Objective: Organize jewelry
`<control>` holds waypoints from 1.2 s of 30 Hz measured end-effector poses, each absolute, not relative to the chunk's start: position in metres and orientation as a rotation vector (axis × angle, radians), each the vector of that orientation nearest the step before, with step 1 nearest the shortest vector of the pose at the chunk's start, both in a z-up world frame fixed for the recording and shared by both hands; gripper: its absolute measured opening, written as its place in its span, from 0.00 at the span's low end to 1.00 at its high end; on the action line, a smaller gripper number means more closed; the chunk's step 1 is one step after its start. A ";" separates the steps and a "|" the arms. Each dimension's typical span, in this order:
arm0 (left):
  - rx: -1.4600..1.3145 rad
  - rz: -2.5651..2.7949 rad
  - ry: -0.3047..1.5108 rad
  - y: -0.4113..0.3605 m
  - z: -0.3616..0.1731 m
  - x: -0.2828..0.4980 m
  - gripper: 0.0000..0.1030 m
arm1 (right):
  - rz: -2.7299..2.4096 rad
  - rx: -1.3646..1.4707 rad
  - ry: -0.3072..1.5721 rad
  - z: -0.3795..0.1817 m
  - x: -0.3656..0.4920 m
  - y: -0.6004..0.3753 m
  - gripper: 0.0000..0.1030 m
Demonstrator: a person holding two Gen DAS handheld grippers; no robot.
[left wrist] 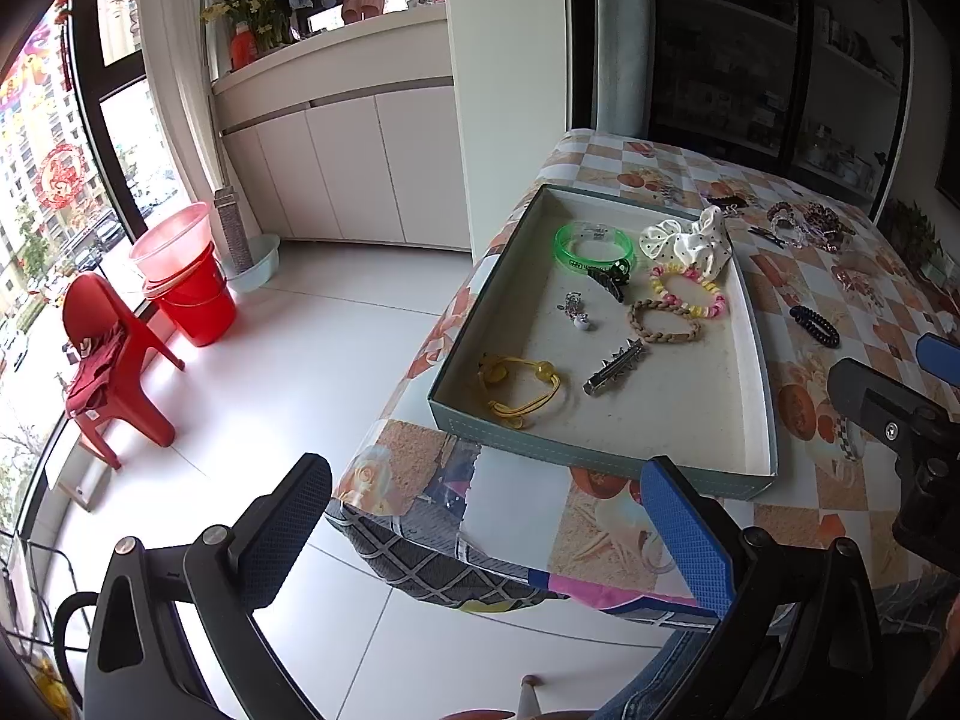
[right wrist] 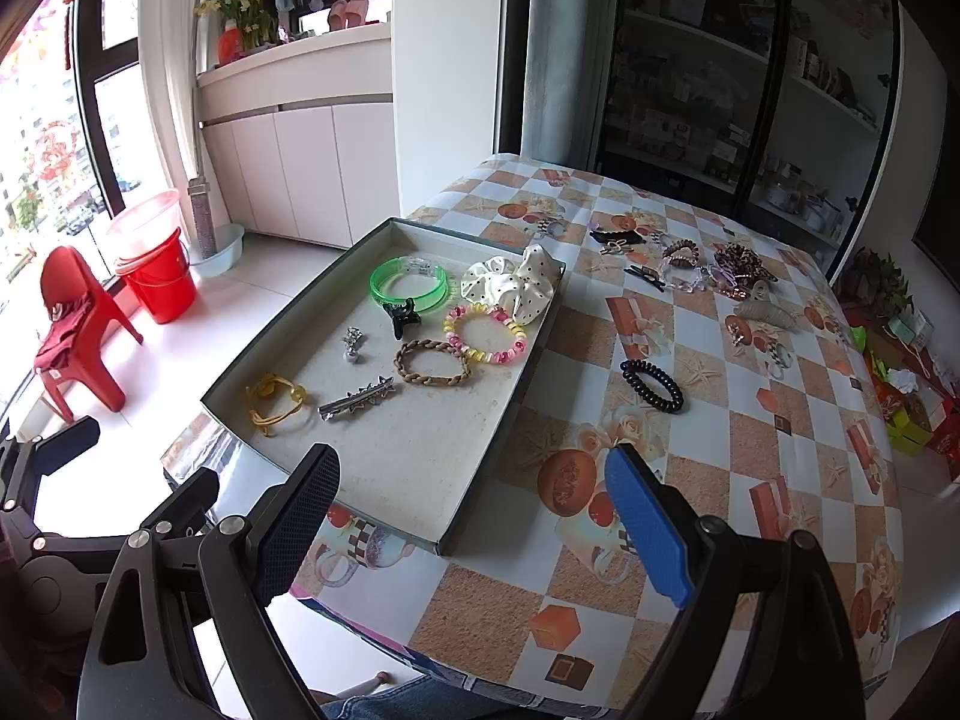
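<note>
A shallow grey tray (left wrist: 759, 372) (right wrist: 510, 408) sits on the checked tablecloth. In it lie a green bangle (left wrist: 593, 246) (right wrist: 408, 282), a white dotted scrunchie (left wrist: 690, 240) (right wrist: 516, 285), a pink-yellow bead bracelet (right wrist: 485, 335), a braided tan bracelet (right wrist: 431, 363), a black claw clip (right wrist: 401, 312), a spiked metal clip (right wrist: 357, 399), a yellow cord bracelet (right wrist: 277, 399) and a small silver charm (right wrist: 353, 343). A black coil hair tie (right wrist: 652, 386) (left wrist: 814, 325) lies on the cloth right of the tray. My left gripper (left wrist: 486, 534) is open and empty before the table's near corner. My right gripper (right wrist: 474, 516) is open and empty over the tray's near end.
More hair ties and clips (right wrist: 708, 267) lie in a heap at the far side of the table. Gift boxes (right wrist: 912, 414) stand past the right edge. A red chair (left wrist: 114, 354) and red buckets (left wrist: 192, 288) stand on the floor at the left.
</note>
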State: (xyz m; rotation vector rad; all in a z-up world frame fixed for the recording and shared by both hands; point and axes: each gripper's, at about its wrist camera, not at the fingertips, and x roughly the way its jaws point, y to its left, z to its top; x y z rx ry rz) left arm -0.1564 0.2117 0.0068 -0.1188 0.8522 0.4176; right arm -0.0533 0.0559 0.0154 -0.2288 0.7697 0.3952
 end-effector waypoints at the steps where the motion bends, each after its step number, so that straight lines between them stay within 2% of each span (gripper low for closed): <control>1: -0.118 0.418 0.853 0.212 0.007 -0.156 1.00 | 0.395 -0.229 0.770 0.015 -0.053 0.055 0.89; 36: -0.113 0.406 0.860 0.207 0.006 -0.154 1.00 | 0.391 -0.228 0.777 0.012 -0.053 0.054 0.89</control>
